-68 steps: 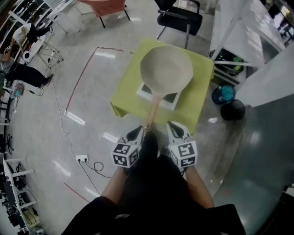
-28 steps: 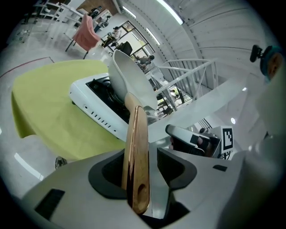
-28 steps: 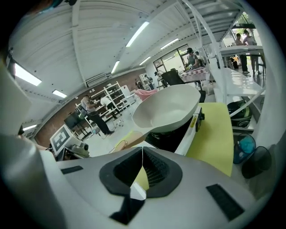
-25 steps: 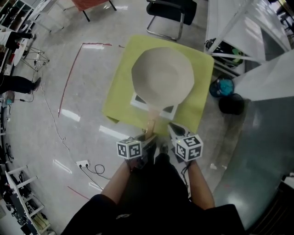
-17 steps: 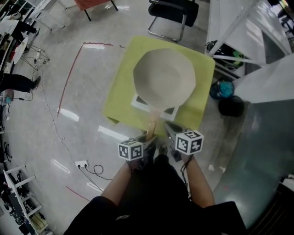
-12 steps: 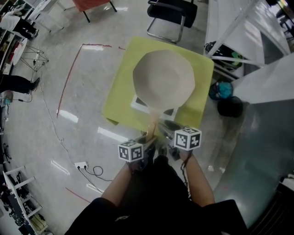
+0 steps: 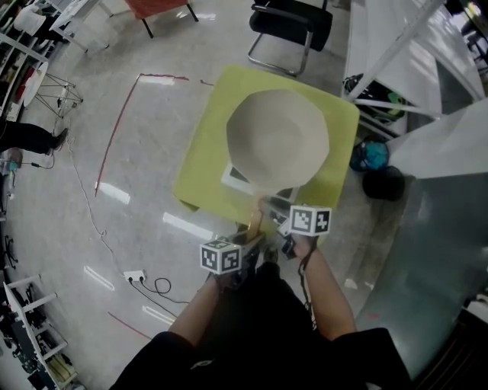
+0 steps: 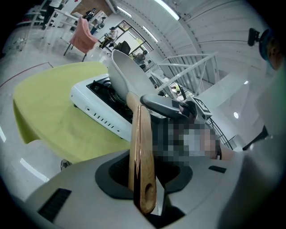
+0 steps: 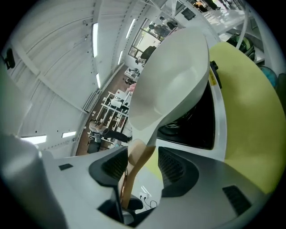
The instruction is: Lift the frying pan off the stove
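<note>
Cream frying pan (image 7: 278, 141), brown handle (image 7: 255, 221), white stove (image 7: 236, 177), lime cloth (image 7: 202, 160).

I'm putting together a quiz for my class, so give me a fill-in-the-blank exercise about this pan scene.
Under the pan is a white ____. The left claw grips the pan by its wooden ____. Beyond the table stands a black ____.
Missing words: stove; handle; chair.

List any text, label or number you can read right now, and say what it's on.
No words or numbers can be read in any view.
Yellow sticker on the stove: too small and blurred to read.
Left cube and right cube: square marker patterns only, no letters.
</note>
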`<state>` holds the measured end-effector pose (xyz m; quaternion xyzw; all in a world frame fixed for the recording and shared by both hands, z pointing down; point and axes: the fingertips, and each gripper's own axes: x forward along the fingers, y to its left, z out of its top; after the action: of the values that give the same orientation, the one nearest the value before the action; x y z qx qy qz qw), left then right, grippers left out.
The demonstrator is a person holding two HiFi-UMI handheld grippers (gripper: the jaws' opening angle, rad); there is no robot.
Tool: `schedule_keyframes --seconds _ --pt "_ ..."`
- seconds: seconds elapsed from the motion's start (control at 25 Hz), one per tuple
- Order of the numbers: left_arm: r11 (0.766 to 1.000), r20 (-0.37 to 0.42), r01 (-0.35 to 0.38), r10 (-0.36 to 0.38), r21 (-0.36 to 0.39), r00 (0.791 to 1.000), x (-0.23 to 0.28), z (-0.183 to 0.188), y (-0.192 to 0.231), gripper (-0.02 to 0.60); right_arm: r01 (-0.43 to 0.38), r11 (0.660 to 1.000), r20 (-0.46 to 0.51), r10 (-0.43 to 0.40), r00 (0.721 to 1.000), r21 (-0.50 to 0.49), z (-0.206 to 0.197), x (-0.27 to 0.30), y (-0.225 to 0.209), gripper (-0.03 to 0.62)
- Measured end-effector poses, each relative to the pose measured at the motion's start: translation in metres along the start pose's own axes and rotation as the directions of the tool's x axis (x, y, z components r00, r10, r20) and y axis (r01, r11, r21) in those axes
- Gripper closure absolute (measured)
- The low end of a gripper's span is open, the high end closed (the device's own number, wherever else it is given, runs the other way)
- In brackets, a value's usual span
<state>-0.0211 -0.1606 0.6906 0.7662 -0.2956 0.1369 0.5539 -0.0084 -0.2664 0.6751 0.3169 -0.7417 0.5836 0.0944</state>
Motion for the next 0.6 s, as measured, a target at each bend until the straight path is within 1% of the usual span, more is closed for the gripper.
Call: schedule_keyframes --seconds 0.36,0.6 --pt "1.0 -0.026 0.014 -0.014 0.004 1.0 0.0 -0.001 -0.002 0.426 -0.058 0.997 -0.017 0.059 0.998 0.057 0.008 0.031 0.001 0.355" --pt "1.0 -0.029 0.026 -0.026 0.007 0.999 -0.004 0.001 -0.004 0.428 -0.12 0.99 -0.046 0.124 0.991 0.072 0.005 0.049 0.011 0.353"
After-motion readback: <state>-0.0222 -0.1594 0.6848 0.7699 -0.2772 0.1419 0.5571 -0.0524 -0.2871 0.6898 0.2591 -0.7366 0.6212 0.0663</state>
